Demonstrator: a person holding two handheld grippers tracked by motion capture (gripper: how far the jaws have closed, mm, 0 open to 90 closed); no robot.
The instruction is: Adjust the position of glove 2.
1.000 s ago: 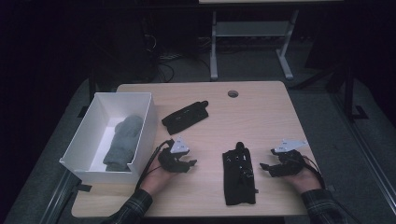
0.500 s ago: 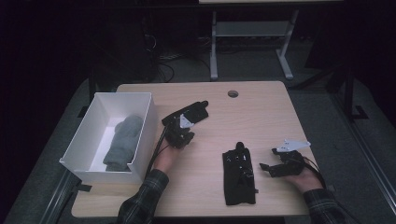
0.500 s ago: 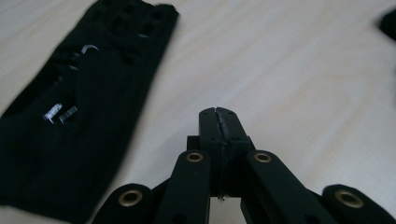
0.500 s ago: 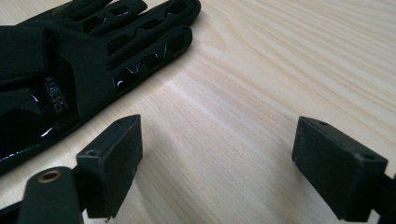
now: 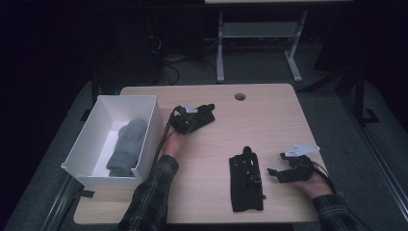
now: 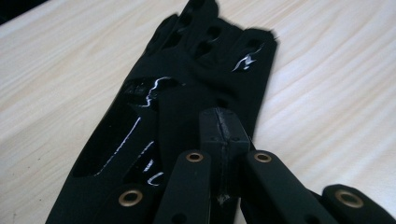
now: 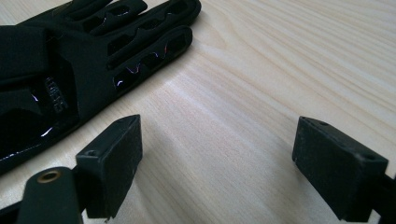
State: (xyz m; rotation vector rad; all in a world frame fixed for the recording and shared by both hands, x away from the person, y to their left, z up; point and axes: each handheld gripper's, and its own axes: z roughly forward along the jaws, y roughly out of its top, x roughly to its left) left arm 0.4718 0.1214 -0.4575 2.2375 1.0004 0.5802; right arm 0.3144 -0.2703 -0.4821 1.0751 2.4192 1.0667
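The surface (image 5: 288,125) is pale wood with a fine straight grain and a smooth, faintly sheened finish. Both black gloves, the far one (image 6: 187,98) and the near one (image 7: 70,60), look like matt cloth with glossy, plastic-like panels that catch thin white glints; the fingers (image 7: 116,158) of the grippers are matt black plastic with a slightly rough face, joined by brass-coloured metal rivets. At the left, the box (image 5: 144,144) has smooth, matt white walls, and the grey cloth (image 5: 126,144) inside it looks soft and fuzzy.
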